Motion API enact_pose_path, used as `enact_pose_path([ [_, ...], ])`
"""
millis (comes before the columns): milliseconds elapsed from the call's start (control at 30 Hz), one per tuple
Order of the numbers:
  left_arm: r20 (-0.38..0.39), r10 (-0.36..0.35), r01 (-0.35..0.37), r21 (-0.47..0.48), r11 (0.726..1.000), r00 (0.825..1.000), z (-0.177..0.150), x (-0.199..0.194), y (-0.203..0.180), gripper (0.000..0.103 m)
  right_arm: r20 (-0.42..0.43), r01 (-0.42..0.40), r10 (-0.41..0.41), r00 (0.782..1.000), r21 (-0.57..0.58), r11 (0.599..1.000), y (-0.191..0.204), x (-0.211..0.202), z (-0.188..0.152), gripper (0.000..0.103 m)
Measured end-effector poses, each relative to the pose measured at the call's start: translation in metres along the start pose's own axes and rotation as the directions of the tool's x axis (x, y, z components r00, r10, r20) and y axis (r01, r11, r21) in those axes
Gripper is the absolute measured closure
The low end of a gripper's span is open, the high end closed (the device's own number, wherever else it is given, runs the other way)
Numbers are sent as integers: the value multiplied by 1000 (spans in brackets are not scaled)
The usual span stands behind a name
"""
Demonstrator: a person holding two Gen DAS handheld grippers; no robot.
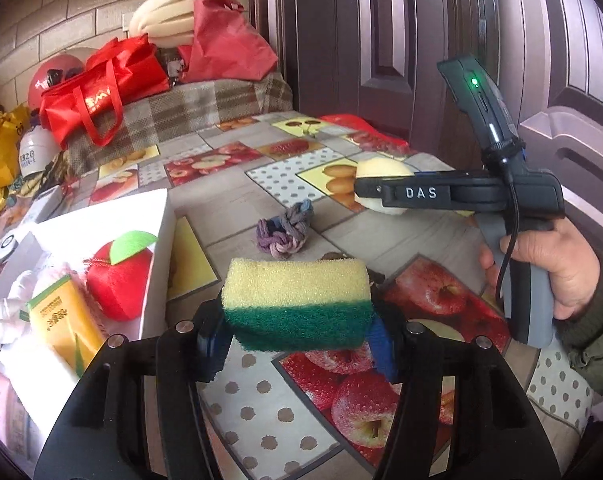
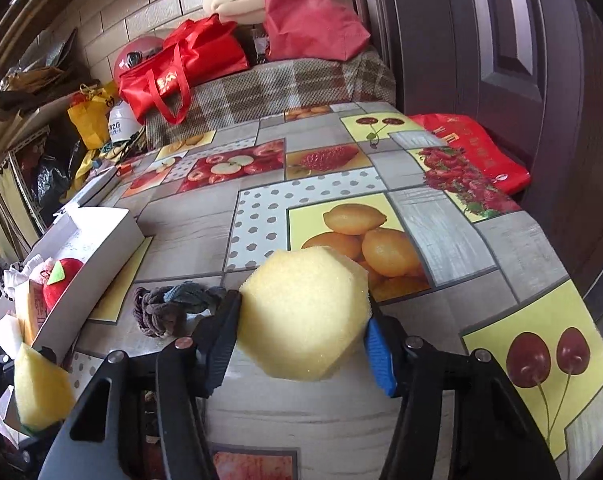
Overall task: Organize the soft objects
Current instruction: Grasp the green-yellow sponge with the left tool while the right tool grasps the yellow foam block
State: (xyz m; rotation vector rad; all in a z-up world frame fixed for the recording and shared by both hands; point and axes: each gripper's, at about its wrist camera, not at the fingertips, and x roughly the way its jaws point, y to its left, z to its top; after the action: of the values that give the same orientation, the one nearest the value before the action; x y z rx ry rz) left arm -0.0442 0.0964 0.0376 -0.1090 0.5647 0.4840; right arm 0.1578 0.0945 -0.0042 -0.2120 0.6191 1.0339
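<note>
My left gripper [image 1: 297, 340] is shut on a yellow sponge with a green scouring layer [image 1: 297, 292], held just above the fruit-print tablecloth. In the right wrist view, my right gripper [image 2: 301, 336] is shut on a pale yellow hexagonal foam sponge [image 2: 305, 312]. The left wrist view shows that same gripper [image 1: 381, 196] from the side, gripped by a hand, with the foam sponge [image 1: 381, 168] between its fingers. A knotted grey-purple rope toy [image 1: 283, 230] lies on the table between the two grippers. On the left stands a white box [image 1: 157, 248] holding a red plush apple [image 1: 119, 280] and a yellow pack [image 1: 65, 320].
Red bags [image 1: 97, 92], a red helmet [image 1: 51, 76] and cream foam pieces [image 1: 165, 20] are piled on a plaid blanket [image 1: 205, 100] at the table's far end. A dark door [image 1: 381, 40] runs along the right side. A flat red bag [image 2: 473, 152] lies at the table's right edge.
</note>
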Motion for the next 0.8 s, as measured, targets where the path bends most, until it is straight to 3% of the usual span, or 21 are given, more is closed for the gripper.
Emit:
enact_pose_path([
  [167,81,46,-45,-14,999,996,-2,-19,3,46,94,8,-5,996,-30,1000,8,-31,-12,45],
  [367,109,83,-81,-28,996,991,-9,-35,13,46,186,-11,22,982,-58,998,22,-66,-31,45],
  [567,115,110,-106,-44,993,987,-16,-45,23,45,237,-11,35,971,-99,995,41,-80,-40,45],
  [800,108,138,-128,-95,987,985,-23,-54,44,45,231,-39,63,971,-107,993,53,-82,-45,45],
])
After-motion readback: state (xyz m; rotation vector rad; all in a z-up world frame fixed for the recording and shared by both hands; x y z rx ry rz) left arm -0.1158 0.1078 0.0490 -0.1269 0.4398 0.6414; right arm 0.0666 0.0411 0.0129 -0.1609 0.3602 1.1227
